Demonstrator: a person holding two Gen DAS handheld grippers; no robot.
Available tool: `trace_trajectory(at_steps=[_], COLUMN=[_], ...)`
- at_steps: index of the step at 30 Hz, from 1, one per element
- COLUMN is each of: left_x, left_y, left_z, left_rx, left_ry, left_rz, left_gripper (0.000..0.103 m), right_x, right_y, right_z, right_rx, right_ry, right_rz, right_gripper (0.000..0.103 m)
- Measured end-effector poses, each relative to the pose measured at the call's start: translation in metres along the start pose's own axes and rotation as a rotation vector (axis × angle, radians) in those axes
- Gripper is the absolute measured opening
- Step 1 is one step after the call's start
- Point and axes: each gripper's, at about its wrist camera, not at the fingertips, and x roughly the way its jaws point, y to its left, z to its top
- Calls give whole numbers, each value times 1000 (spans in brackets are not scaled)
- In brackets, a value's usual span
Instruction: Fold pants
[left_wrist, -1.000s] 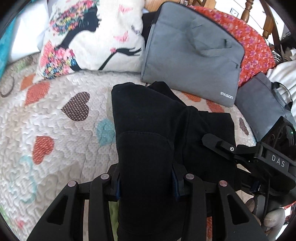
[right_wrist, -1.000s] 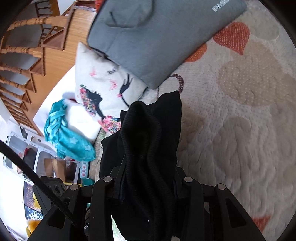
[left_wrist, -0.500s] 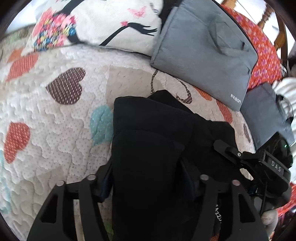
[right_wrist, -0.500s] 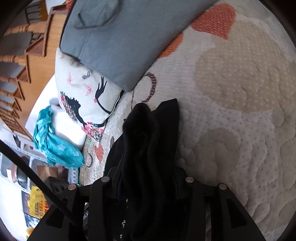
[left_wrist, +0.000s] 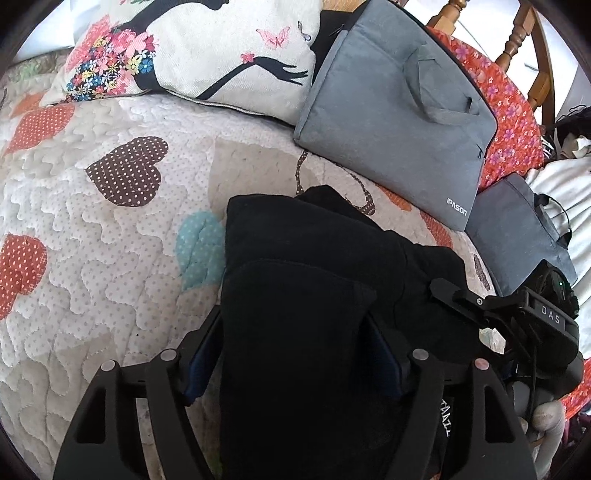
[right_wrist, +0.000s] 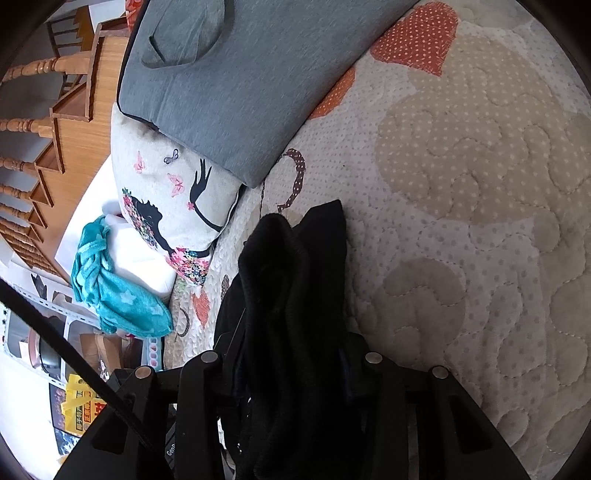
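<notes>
Left tongs (left_wrist: 295, 347) and right tongs (right_wrist: 291, 373) are each clamping a bunch of the black pants (left_wrist: 314, 295). The pants are running lengthwise straight ahead of both tongs, their far end resting on the heart-patterned quilt (left_wrist: 92, 240), near a gray laptop bag (left_wrist: 399, 110) beyond.

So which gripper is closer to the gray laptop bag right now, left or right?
Right, probably. The right gripper holds the black pants on the side toward the gray laptop bag; the left gripper grips their other side.
</notes>
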Motion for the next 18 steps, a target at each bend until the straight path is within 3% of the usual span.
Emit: trace_trajectory(at_steps=[5, 9, 10, 12, 15, 18], left_x=[-2, -4, -4, -4, -5, -23], left_y=[3, 6, 6, 5, 0, -9], left_z=[-1, -3, -3, -4, 2, 7], left_rx=[-10, -16, -17, -18, -7, -18], left_ry=[-4, -10, -10, -6, 46, 92], left_rz=[-28, -36, -37, -40, -14, 37], left_gripper=[75, 75, 76, 77, 77, 76], right_x=[-18, -30, -31, -35, -57, -79], right_y=[5, 27, 31, 30, 29, 43], right_z=[5, -2, -6, -9, -15, -30], right_rx=[-69, -247, -291, -301, -223, -258], right_ry=[-88, -198, -231, -256, -295, -310], right_rz=[-123, -347, -425, -496, -470, -375], right_gripper=[45, 62, 63, 63, 64, 67])
